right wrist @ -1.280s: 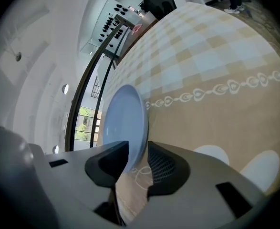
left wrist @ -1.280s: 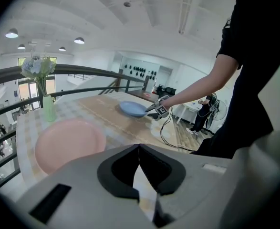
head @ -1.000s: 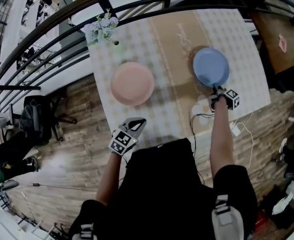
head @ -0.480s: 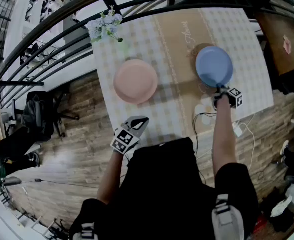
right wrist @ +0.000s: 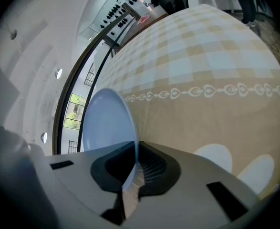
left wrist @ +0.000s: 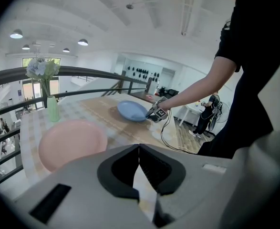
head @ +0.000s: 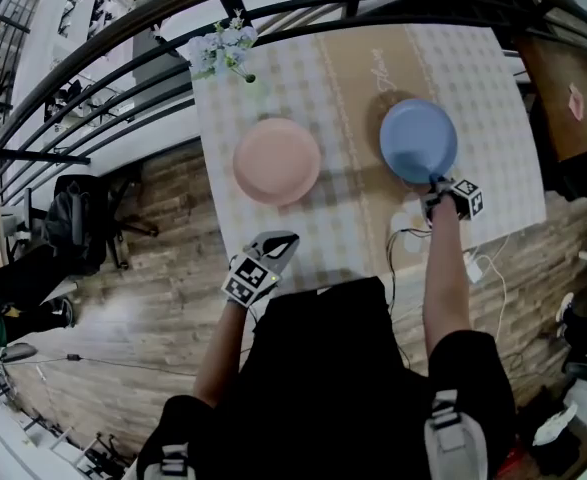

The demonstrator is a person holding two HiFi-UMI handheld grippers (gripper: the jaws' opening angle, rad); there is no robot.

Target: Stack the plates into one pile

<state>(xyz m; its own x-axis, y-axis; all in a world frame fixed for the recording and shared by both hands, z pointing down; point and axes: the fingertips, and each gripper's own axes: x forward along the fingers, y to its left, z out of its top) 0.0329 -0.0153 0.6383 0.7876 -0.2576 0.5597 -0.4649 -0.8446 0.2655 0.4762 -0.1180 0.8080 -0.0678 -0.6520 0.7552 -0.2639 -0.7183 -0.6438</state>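
Observation:
A pink plate (head: 277,160) lies flat on the checked table (head: 353,68) at the left. To its right is a blue plate (head: 418,140), and my right gripper (head: 435,182) is shut on its near rim. In the right gripper view the plate (right wrist: 106,128) stands tilted off the cloth, its rim pinched by my right gripper (right wrist: 136,163), whose jaws have just been closing on it. My left gripper (head: 275,244) hovers at the table's near edge, shut on nothing. In the left gripper view the pink plate (left wrist: 73,142) lies just ahead of it, the blue plate (left wrist: 132,111) farther right.
A green vase of pale flowers (head: 228,53) stands at the table's far left corner. A dark curved railing (head: 123,78) runs round the far side. White cables (head: 405,236) hang over the near edge by my right arm. Wooden floor lies below.
The blue plate has shifted a little left, toward the pink plate, with the right gripper at its rim. The left gripper has stayed where it was.

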